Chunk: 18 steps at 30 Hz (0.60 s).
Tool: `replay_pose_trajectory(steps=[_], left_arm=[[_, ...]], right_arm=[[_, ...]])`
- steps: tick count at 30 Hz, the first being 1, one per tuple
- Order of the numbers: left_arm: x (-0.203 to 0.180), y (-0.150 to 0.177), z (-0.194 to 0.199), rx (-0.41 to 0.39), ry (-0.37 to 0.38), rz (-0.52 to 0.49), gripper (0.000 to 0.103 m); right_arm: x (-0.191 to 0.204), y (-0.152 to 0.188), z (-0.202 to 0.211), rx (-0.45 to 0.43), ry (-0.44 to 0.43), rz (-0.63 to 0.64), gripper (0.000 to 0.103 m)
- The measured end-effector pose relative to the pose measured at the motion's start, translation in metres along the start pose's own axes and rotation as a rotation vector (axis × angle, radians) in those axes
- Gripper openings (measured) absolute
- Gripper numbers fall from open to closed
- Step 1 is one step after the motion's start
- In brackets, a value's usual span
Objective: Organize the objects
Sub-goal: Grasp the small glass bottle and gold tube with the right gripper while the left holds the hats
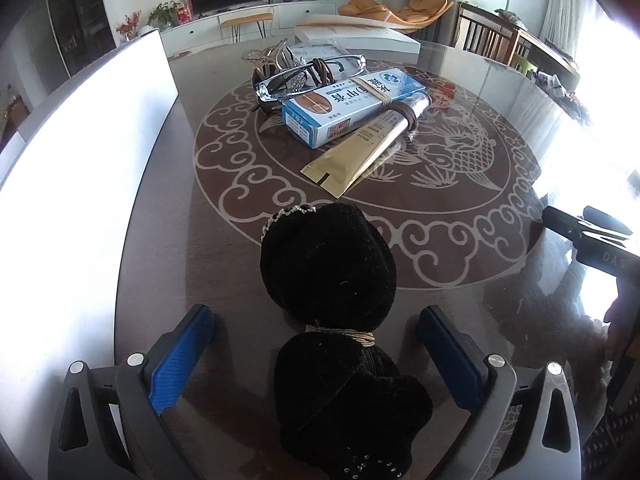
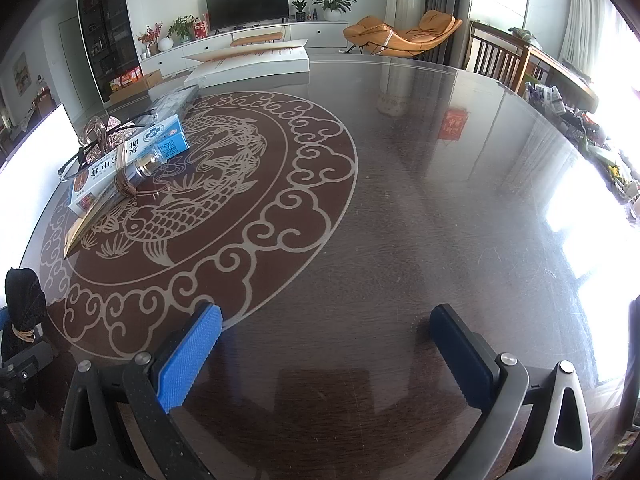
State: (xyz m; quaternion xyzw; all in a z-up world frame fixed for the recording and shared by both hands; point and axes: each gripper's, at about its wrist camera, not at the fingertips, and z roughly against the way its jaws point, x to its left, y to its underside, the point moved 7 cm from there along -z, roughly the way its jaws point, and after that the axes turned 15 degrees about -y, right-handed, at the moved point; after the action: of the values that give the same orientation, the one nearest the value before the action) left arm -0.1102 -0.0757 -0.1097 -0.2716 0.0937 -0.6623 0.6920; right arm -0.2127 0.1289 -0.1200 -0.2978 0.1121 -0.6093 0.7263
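A black velvet hair bow point(image 1: 332, 308) tied with a gold cord lies on the dark table, between the open blue-padded fingers of my left gripper point(image 1: 316, 344); the pads stand apart from it. Further back lie a gold tube point(image 1: 368, 148), a blue-and-white box point(image 1: 352, 100), glasses point(image 1: 308, 76) and a hair claw point(image 1: 264, 56) in a pile. My right gripper point(image 2: 326, 344) is open and empty above bare table; the bow point(image 2: 24, 300) shows at its far left, the box point(image 2: 132, 156) and the tube point(image 2: 108, 196) at upper left.
A white board point(image 1: 88, 152) stands along the table's left edge. A flat white box point(image 1: 360, 32) lies at the far edge. The table point(image 2: 400, 200) carries a fish-and-cloud pattern. The right gripper's body point(image 1: 592, 240) shows at the left wrist view's right edge.
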Motion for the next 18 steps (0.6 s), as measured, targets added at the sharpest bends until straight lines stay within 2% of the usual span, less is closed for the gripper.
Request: replay_pose_trajectory(steps=[2, 3, 5, 7, 9, 11, 12, 13, 16, 18], left_arm=[[0.002, 0.002, 0.0, -0.001, 0.0, 0.003, 0.103], [0.002, 0.003, 0.001, -0.007, -0.001, 0.003, 0.103], [0.004, 0.007, 0.003, -0.02, 0.0, 0.005, 0.103], [0.006, 0.01, 0.005, -0.021, -0.006, 0.015, 0.103], [0.007, 0.014, 0.007, -0.018, -0.011, 0.022, 0.103], [0.008, 0.017, 0.009, -0.013, -0.011, 0.02, 0.103], [0.008, 0.019, 0.009, -0.009, -0.01, 0.016, 0.103], [0.009, 0.02, 0.01, -0.004, -0.008, 0.013, 0.103], [0.013, 0.025, 0.012, 0.003, -0.006, 0.006, 0.103], [0.014, 0.027, 0.013, 0.0, -0.004, 0.004, 0.103]], right_arm=[[0.003, -0.005, -0.005, 0.052, -0.037, 0.024, 0.103], [0.006, -0.009, -0.006, 0.052, -0.063, -0.013, 0.103], [0.026, -0.023, -0.01, 0.044, -0.201, -0.129, 0.103], [0.059, -0.046, -0.019, 0.04, -0.27, -0.149, 0.103], [0.097, -0.073, -0.032, 0.014, -0.29, -0.103, 0.103], [0.129, -0.091, -0.054, 0.03, -0.302, -0.066, 0.103], [0.138, -0.095, -0.064, 0.047, -0.291, -0.049, 0.1], [0.145, -0.096, -0.074, 0.067, -0.272, -0.026, 0.094], [0.142, -0.086, -0.085, 0.095, -0.244, 0.029, 0.081], [0.128, -0.077, -0.077, 0.085, -0.224, 0.064, 0.081]])
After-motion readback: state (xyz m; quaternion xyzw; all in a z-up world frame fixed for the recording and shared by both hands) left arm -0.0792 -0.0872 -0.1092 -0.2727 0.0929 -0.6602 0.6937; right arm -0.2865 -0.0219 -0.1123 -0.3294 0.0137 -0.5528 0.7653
